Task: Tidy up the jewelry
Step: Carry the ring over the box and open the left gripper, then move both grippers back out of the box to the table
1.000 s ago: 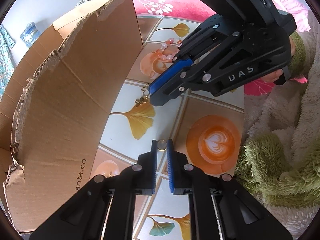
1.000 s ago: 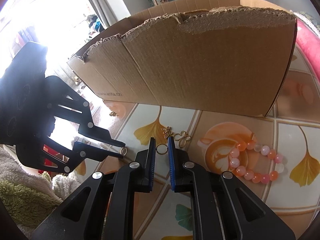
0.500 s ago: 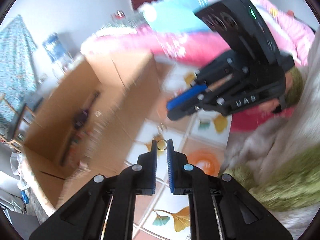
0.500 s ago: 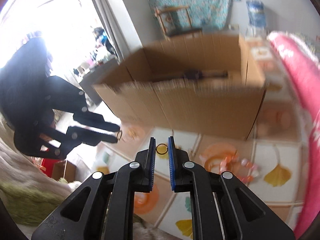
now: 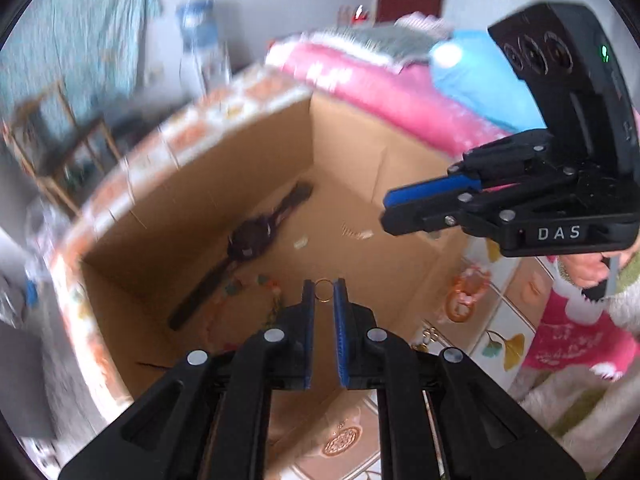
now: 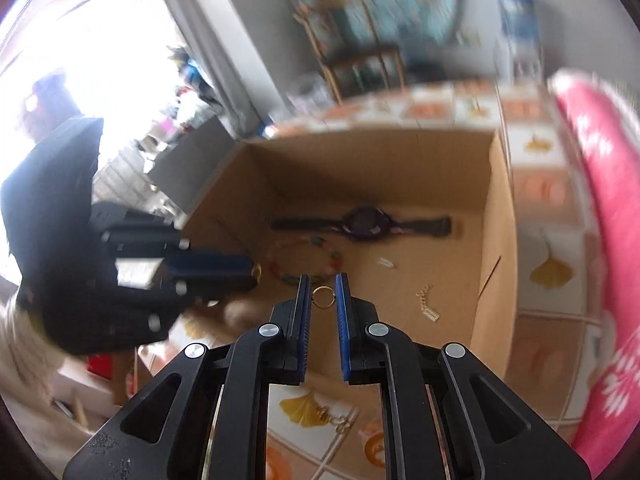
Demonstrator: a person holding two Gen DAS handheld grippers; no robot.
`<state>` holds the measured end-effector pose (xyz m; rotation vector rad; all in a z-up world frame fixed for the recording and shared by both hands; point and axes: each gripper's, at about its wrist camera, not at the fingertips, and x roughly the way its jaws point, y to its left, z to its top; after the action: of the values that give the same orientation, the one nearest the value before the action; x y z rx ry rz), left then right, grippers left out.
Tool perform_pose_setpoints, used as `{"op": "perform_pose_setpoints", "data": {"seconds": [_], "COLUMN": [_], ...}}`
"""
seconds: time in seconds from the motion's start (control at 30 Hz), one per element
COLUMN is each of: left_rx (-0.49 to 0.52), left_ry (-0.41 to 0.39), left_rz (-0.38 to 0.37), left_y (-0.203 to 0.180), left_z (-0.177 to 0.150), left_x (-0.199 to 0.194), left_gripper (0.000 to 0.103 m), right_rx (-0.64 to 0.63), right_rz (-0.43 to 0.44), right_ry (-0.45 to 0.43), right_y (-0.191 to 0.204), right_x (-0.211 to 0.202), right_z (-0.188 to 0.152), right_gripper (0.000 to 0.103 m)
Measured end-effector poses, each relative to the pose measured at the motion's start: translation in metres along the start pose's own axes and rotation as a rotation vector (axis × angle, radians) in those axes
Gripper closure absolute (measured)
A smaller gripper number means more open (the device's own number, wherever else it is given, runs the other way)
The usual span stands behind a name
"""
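Gold rings sit pinched in both tongs, left (image 5: 324, 289) and right (image 6: 322, 296), above a cardboard box (image 5: 344, 152) holding a watch (image 6: 366, 222).

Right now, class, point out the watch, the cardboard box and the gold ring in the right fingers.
watch (image 6: 366, 222), right wrist view, dial
cardboard box (image 6: 494, 216), right wrist view, right wall
gold ring (image 6: 322, 297), right wrist view, hoop's rim

daylight, bright | window (image 6: 60, 80) glare | motion blur | fisheye edges dark
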<state>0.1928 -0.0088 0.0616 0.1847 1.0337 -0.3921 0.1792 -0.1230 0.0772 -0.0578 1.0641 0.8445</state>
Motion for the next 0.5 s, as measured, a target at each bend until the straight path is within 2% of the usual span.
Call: {"op": "perform_pose_setpoints", "data": {"seconds": [0.07,0.2,0.37,0.43,0.5], "left_rx": [-0.035,-0.114,-0.190,-0.195,-0.198], "left_ry": [0.066,0.158,0.159,0.144,0.123], "left_rz": [-0.027,-0.062,-0.106,-0.106,-0.100], "left_y": [0.008,0.015,0.021,0.019,0.019], "left_z": [0.004,0.010,0.013,0.014,0.014], "left_x": [0.018,0.049,0.055,0.054,0.048], "left_gripper": [0.094,0.094,0.093,0.083,0.078], "right_rx": [0.049,0.098,0.090,0.093,0.102], "right_rz": [0.027,0.017,-0.010,-0.017,-0.019], "right_ry": [0.080,0.158,0.141,0.123,0.106], "right_y": [-0.012,-0.021,-0.020,-0.019,-0.020], "right_x": [0.020,0.039,0.035,0.031,0.025], "right_z": [0.010,0.013,0.009,0.009,0.007], "right_gripper": [0.093,0.092,0.090,0.088,0.088]}}
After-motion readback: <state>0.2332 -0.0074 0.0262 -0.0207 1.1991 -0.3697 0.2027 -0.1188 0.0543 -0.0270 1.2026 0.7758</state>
